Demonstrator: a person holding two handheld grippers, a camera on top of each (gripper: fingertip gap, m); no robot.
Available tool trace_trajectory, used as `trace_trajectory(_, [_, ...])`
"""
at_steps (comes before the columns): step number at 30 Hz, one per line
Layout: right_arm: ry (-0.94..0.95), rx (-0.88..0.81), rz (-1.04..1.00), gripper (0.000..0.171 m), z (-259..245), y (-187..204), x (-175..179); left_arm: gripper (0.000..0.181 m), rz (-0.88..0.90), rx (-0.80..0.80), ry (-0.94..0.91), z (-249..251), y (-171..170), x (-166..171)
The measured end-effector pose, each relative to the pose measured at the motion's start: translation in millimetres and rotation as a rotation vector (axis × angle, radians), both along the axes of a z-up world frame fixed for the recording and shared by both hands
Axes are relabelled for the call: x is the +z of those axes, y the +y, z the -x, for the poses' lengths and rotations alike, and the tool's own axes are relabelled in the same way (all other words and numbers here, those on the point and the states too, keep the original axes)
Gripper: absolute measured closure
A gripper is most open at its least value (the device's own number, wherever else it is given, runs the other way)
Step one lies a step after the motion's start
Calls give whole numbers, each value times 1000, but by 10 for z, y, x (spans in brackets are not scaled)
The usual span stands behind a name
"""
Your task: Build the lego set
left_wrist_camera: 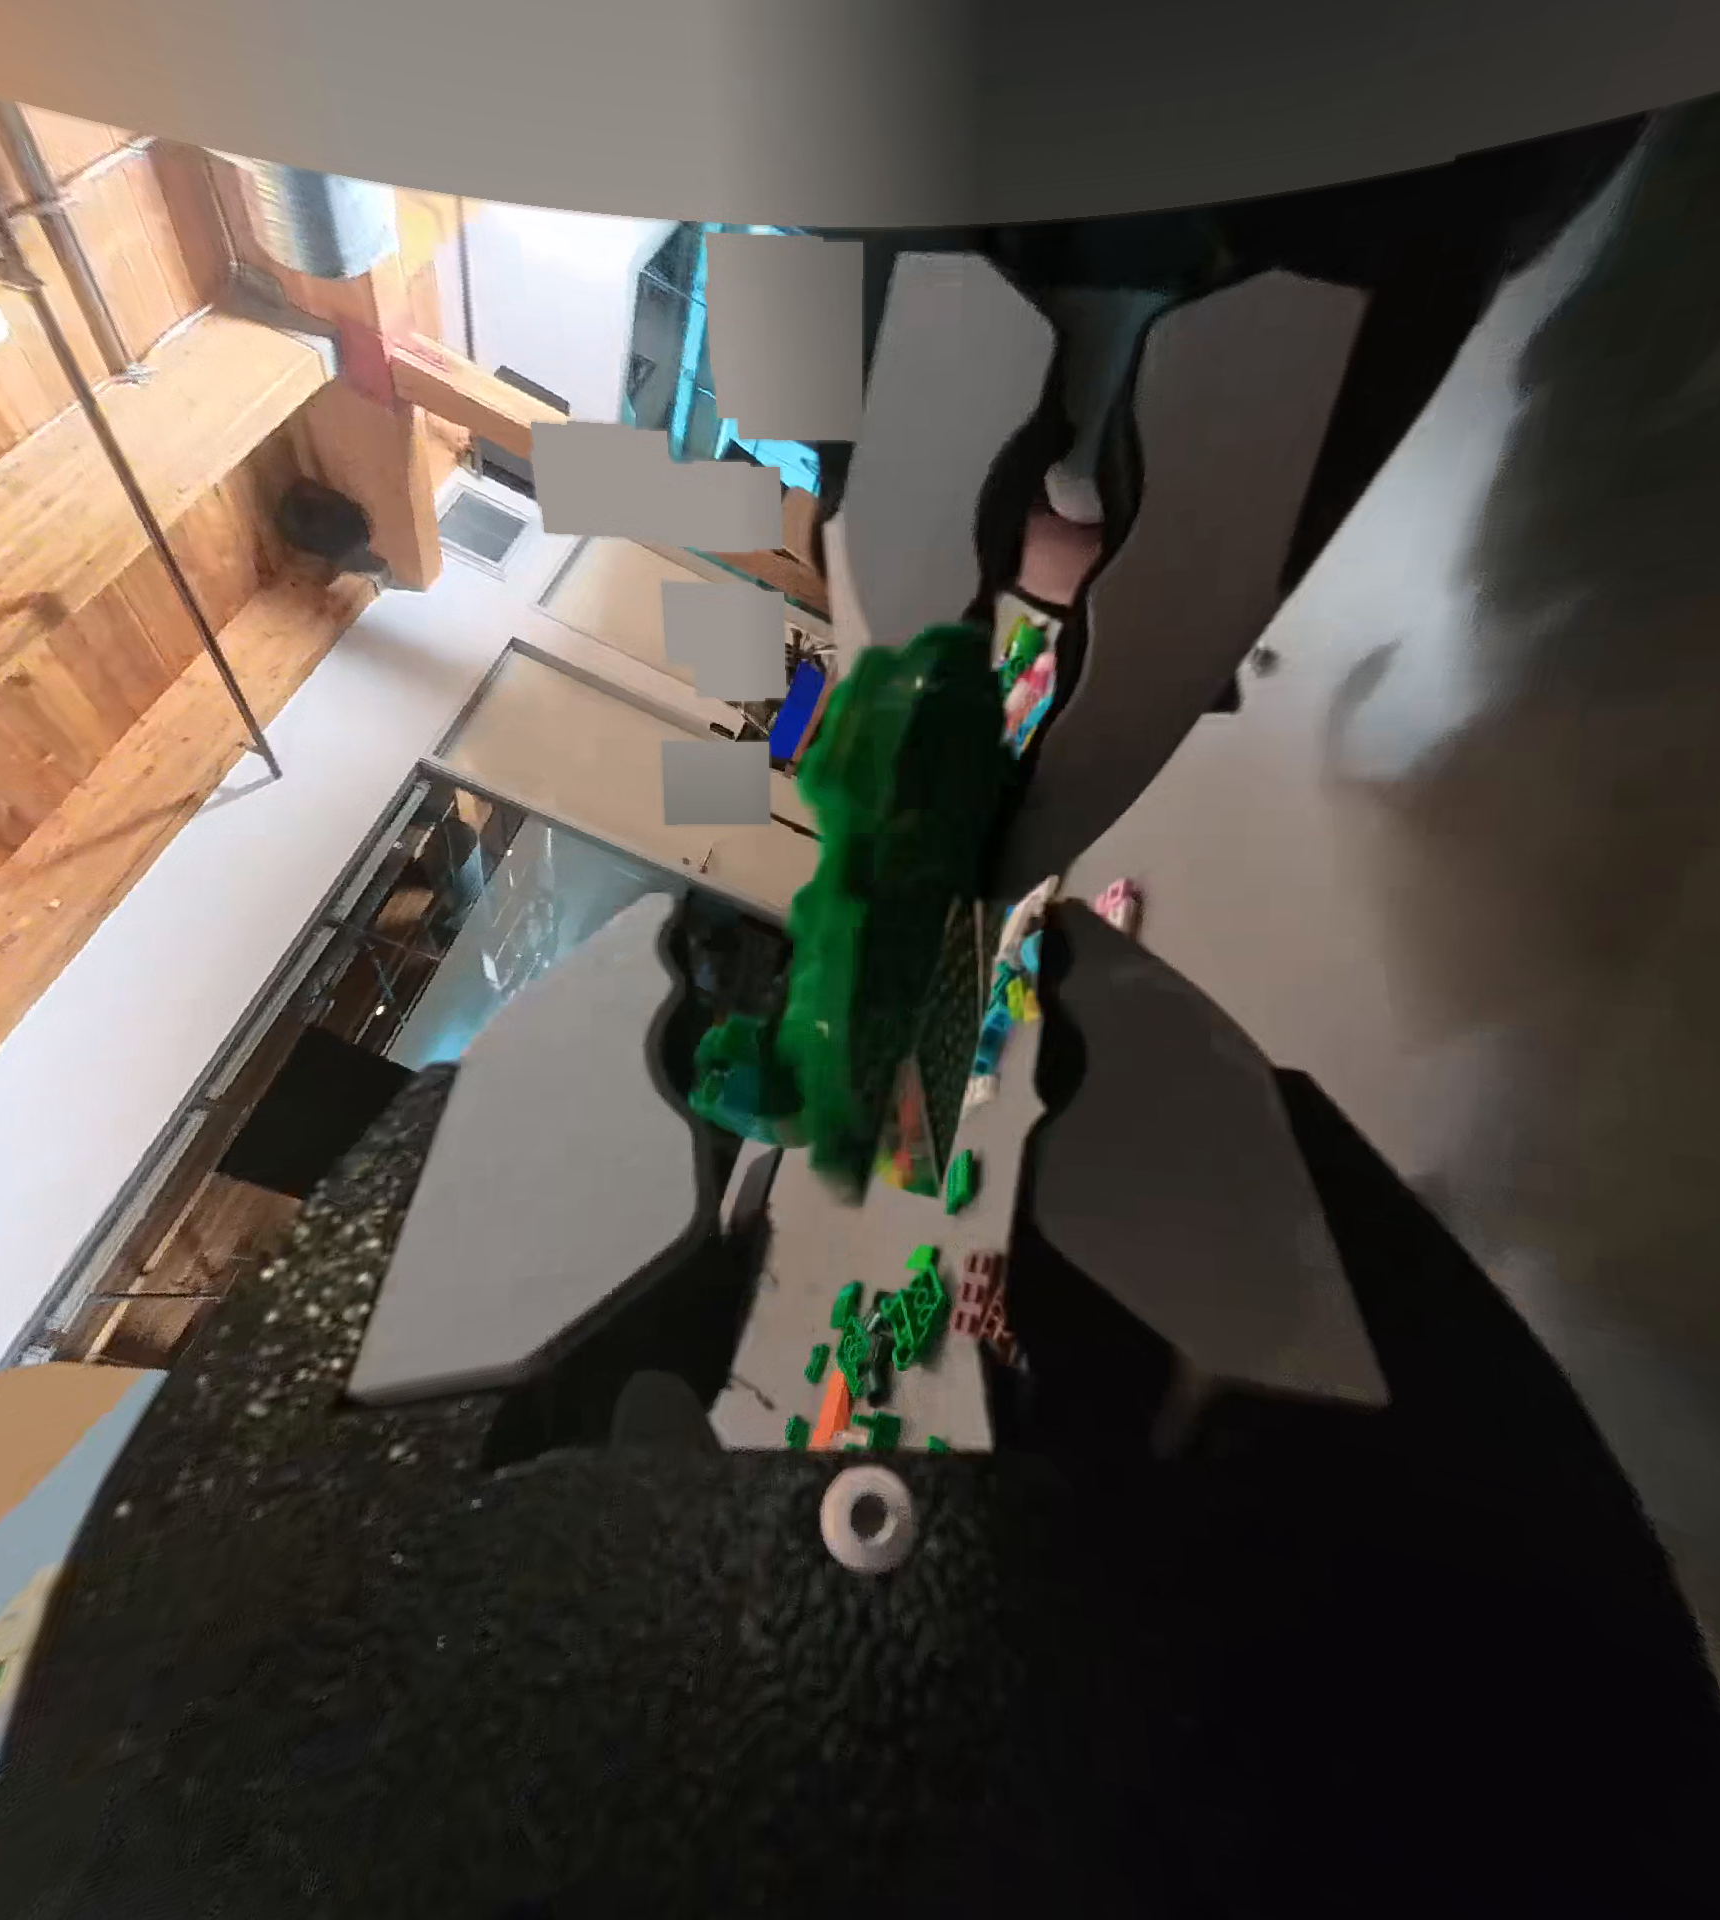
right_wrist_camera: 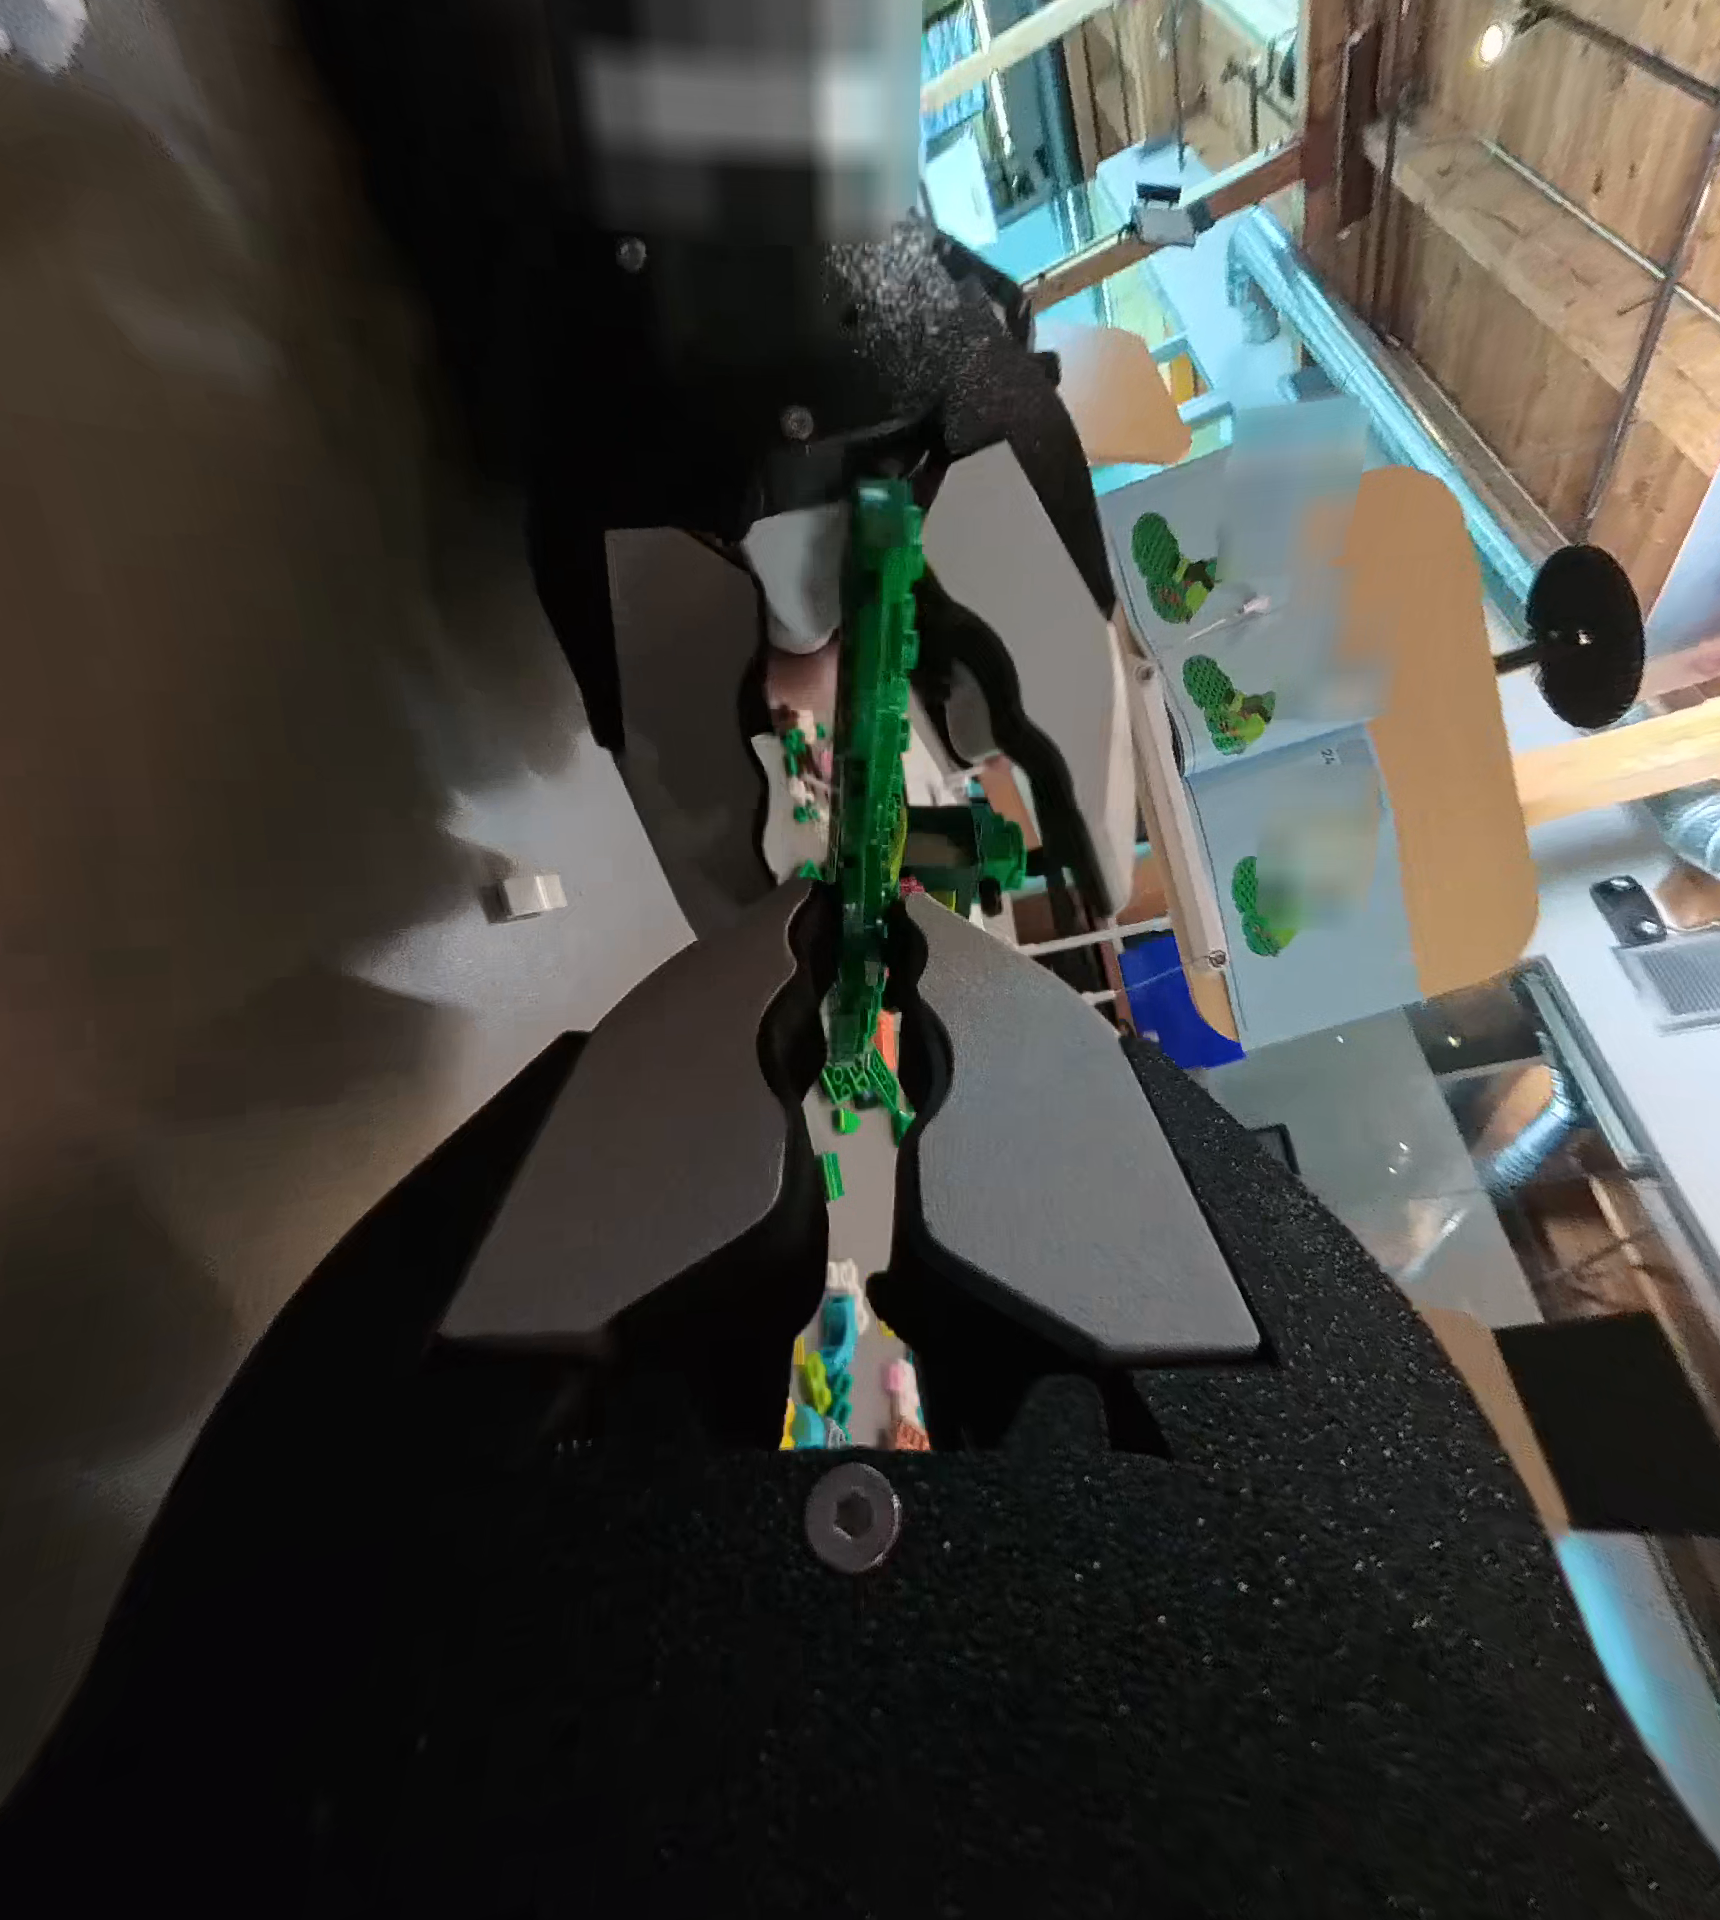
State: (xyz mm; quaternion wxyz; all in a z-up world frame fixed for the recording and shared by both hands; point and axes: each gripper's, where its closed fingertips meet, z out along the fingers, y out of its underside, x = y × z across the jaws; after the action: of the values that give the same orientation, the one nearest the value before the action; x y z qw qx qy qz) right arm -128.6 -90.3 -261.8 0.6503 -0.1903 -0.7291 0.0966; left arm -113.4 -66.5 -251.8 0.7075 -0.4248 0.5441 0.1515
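The right gripper [right_wrist_camera: 851, 914] pinches the thin edge of the green lego plate [right_wrist_camera: 871, 748] between its fingertips. Past them, the left gripper [left_wrist_camera: 861, 914] faces it; I cannot tell if it grips. Loose green bricks [left_wrist_camera: 887, 1330] lie on the grey table [left_wrist_camera: 1458, 520] between the left fingers.

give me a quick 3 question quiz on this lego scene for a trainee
1. True or false: the green lego assembly lies flat on the table.
2. What are the right gripper fingers closed on? A) the green assembly B) an orange brick C) nothing
3. Fill in: the open instruction booklet shows pictures of a ____ build.

Key
1. False. It is held edge-on in the air between the two grippers, above the grey table.
2. A
3. green
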Motion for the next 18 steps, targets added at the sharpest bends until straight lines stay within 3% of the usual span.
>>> trace_trajectory(3, [10, 68, 55, 163, -53, -11, -4, 103, 64, -23, -80, 65, 10, 54])
trace_trajectory(9, [13, 157, 124, 163, -80, -52, -6, 130, 186, -96, -84, 54, -1, -57])
trace_trajectory(15, [6, 173, 123, 163, -85, -46, -32, 130, 211, -100, -82, 55, 11, -95])
trace_trajectory(18, [-4, 188, 131, 163, -93, -69, -38, 122, 210, -102, -96, 50, 15, -82])
